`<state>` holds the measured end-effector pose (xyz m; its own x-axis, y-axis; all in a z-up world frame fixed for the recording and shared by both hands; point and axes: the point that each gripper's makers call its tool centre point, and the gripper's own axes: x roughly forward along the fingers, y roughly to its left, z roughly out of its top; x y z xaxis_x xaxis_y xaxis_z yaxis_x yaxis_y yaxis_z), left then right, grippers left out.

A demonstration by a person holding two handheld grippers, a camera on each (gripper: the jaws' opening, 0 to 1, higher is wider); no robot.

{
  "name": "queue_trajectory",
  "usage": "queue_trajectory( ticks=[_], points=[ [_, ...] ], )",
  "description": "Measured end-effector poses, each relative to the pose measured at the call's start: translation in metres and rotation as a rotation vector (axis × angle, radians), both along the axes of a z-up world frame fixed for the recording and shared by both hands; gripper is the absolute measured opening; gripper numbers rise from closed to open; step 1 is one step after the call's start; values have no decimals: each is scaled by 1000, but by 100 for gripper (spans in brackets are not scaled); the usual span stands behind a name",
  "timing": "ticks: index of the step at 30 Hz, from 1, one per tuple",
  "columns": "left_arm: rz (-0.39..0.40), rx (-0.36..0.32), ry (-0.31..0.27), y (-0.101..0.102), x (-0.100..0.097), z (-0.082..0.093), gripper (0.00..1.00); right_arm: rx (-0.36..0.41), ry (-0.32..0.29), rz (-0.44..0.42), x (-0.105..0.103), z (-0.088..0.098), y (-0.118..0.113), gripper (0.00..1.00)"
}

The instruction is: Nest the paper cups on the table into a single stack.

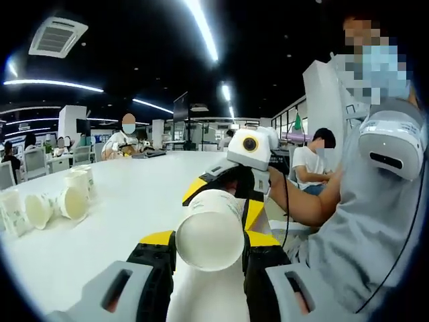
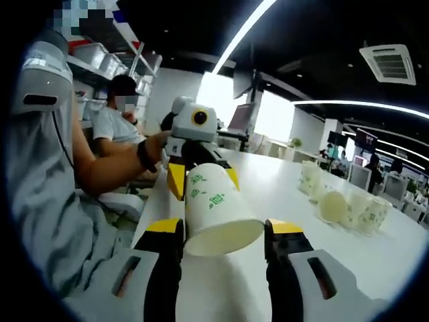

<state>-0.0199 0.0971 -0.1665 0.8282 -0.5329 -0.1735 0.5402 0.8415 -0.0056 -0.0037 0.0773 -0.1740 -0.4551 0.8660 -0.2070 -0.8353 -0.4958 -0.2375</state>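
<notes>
A white paper cup (image 1: 209,231) with green print lies on its side in the air, end-on to me, between my left gripper's (image 1: 209,240) yellow-padded jaws, which hug its near end. My right gripper (image 1: 224,198) faces it from the far side, with its yellow fingertips around the cup's other end. In the right gripper view the cup (image 2: 218,208) sits between my right gripper's (image 2: 224,228) jaws, and the left gripper (image 2: 203,180) flanks its far end. I cannot tell whether this is one cup or two nested. More cups (image 1: 74,201) (image 2: 333,206) lie on the table.
The white table (image 1: 141,194) runs far back, and the loose cups (image 2: 365,213) and a short upright stack (image 1: 80,180) sit to one side. A person's grey sleeve (image 1: 375,221) and forearm are close by. Seated people are at the far end.
</notes>
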Motion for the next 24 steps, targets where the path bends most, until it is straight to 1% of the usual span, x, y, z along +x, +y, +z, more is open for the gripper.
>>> queue_trajectory(
  ticks=[3, 6, 9, 11, 13, 18, 21, 24],
  points=[
    [-6, -12, -6, 1, 0, 2, 42, 15, 9, -1, 0, -1, 1, 51],
    [4, -1, 3, 4, 1, -4, 42, 0, 3, -4, 3, -5, -1, 51],
    [14, 7, 9, 5, 3, -6, 40, -11, 15, -16, 6, -9, -2, 50],
    [17, 12, 11, 3, 5, -6, 41, -23, 4, -23, 7, -12, -2, 50],
    [17, 26, 14, 2, 6, -7, 41, -23, 1, -25, 10, -12, -1, 50],
    [20, 36, 20, 3, 7, -9, 41, -26, 4, -26, 13, -12, 1, 50],
    [22, 43, 25, 4, 6, -12, 41, -27, -12, -32, 13, -12, 2, 49],
    [21, 44, 21, 6, 5, -10, 41, -26, -15, -34, 13, -11, 1, 50]
  ],
)
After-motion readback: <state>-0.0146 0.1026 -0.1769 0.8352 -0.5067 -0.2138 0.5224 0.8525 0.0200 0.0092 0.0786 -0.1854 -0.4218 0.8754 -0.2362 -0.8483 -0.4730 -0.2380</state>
